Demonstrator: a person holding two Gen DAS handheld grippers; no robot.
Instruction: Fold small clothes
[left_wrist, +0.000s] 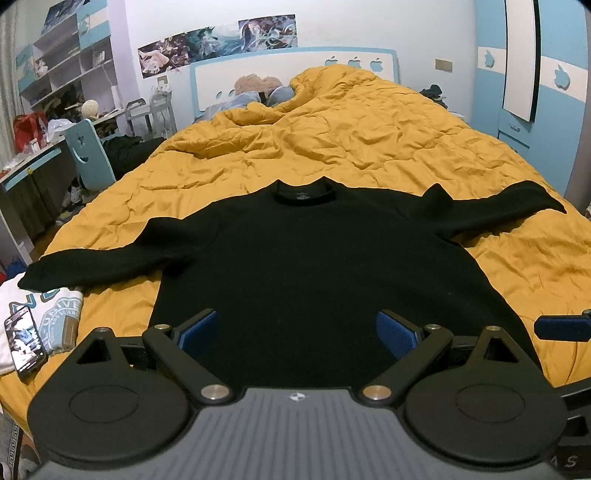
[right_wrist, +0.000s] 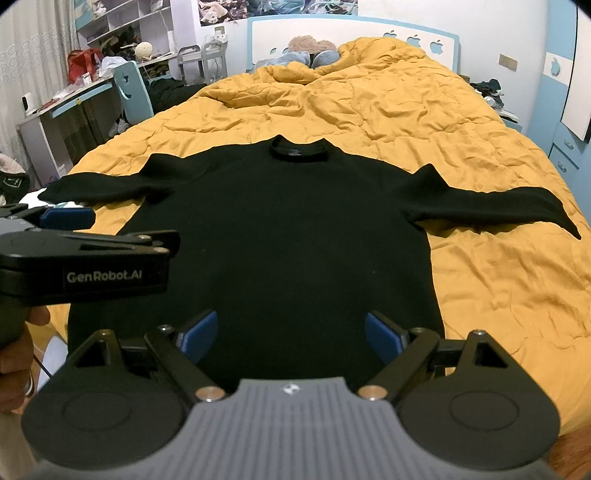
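Observation:
A black long-sleeved sweater (left_wrist: 295, 251) lies flat on the yellow quilt (left_wrist: 332, 140), collar away from me and both sleeves spread out sideways. It also shows in the right wrist view (right_wrist: 280, 229). My left gripper (left_wrist: 297, 330) is open and empty, hovering over the sweater's near hem. My right gripper (right_wrist: 291, 334) is open and empty, also over the near hem. The left gripper shows from the side in the right wrist view (right_wrist: 66, 218). A blue pad of the right gripper (left_wrist: 561, 328) shows at the right edge of the left wrist view.
A white printed garment (left_wrist: 44, 314) and a phone (left_wrist: 24, 341) lie at the bed's near left corner. A desk with a blue chair (left_wrist: 88, 155) stands left of the bed. A blue wardrobe (left_wrist: 532, 74) stands on the right. Pillows (left_wrist: 258, 96) lie at the headboard.

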